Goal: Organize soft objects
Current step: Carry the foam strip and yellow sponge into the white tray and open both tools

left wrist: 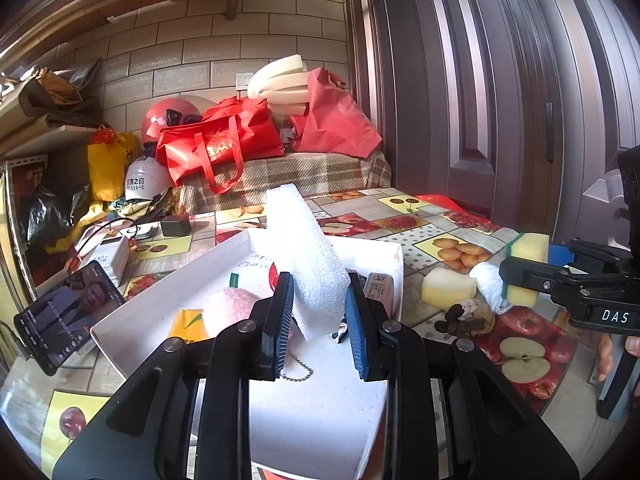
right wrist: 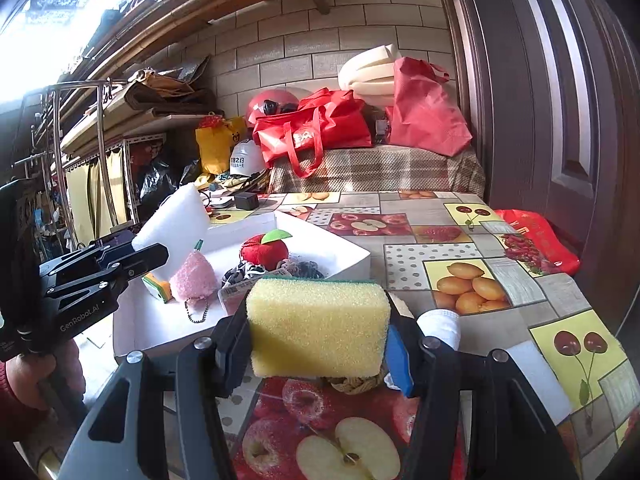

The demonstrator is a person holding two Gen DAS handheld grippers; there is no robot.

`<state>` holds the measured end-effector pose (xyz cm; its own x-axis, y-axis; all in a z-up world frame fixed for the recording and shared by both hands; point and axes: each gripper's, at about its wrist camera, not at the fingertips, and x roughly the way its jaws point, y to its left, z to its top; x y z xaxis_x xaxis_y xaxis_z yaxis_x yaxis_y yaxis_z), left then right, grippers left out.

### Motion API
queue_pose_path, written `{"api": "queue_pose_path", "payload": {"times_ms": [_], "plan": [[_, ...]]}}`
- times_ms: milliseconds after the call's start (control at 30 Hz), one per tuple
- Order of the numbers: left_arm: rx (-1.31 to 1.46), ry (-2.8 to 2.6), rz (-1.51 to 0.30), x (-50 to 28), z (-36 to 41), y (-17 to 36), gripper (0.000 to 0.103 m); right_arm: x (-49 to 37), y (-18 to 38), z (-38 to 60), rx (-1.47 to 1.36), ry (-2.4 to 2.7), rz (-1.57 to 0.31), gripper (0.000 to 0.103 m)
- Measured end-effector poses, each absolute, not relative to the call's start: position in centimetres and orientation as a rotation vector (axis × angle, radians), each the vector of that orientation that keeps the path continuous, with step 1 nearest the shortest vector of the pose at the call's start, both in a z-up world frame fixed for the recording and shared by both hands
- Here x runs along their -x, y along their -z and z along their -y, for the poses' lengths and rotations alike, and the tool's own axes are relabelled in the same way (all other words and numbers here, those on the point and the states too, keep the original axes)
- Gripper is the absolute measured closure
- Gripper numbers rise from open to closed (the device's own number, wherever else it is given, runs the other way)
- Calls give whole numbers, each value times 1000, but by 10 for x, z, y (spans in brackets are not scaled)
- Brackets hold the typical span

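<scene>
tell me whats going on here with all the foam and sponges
A person is sorting soft things into a white tray. The left hand-held gripper is clamped on a white foam block above the tray; the right hand-held gripper grips a yellow sponge over the table.

Fruit-print tablecloth (right wrist: 460, 240) covers the table; a phone (left wrist: 68, 316) showing a video stands propped at its near left edge, a black charger block (left wrist: 176, 225) and white power bank (left wrist: 108, 256) farther back on the left. Beyond the table's far end, a plaid-covered surface (right wrist: 380, 172) holds red tote bags (right wrist: 316, 128), a red helmet (left wrist: 168, 118) and stacked white foam (left wrist: 276, 80). White helmet (right wrist: 246, 160) and yellow bag (left wrist: 110, 164) sit far left, brown door (left wrist: 500, 100) right.
</scene>
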<state>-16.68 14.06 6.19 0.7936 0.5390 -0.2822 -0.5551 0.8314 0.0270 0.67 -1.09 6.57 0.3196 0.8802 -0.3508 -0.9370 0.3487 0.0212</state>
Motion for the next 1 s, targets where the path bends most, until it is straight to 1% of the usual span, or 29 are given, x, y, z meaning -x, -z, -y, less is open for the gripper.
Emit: {"api": "queue_pose_path", "payload": {"times_ms": [400,667,1000], "plan": [[88,-679,-292,186,-184,-59,78,25,-58,-36,242,-1298,-318,46],[74,-716,-317,181,-204,-56,78,56,-55,-73,296,-1404,-306,46],[79,-754,-340,174,-231,-55,78,64,-51,-106,321,-1433,-352,46]]}}
